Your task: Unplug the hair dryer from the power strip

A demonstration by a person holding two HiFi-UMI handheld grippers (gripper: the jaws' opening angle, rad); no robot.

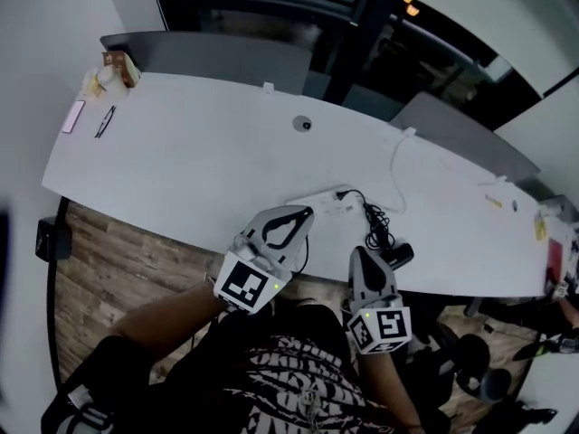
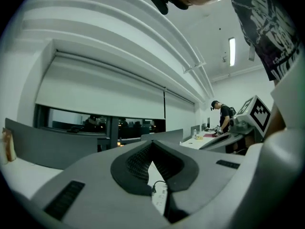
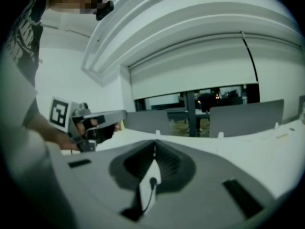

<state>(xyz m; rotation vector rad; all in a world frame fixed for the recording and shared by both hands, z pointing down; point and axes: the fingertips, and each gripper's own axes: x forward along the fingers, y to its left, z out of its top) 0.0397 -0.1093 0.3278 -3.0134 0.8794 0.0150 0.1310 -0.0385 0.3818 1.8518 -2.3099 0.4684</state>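
Note:
A white power strip (image 1: 321, 202) lies near the front edge of the long white table (image 1: 181, 165). A black cord (image 1: 374, 224) runs from it in a tangle to the black hair dryer (image 1: 399, 256) at the table's edge. My left gripper (image 1: 304, 213) is shut and empty, its tips just short of the strip. My right gripper (image 1: 359, 253) is shut and empty, next to the hair dryer. Through the left gripper's (image 2: 152, 144) closed jaws the strip (image 2: 159, 194) shows below. Below the right gripper's (image 3: 154, 147) tips the strip (image 3: 145, 194) shows with a black plug (image 3: 153, 181).
Glasses (image 1: 105, 120), a pink phone (image 1: 73, 116) and snack packets (image 1: 113, 70) sit at the far left. A round grommet (image 1: 302, 124) and a white cable (image 1: 396, 165) lie mid-table. Grey partitions (image 1: 235, 57) stand behind. A person (image 2: 222, 116) stands far off.

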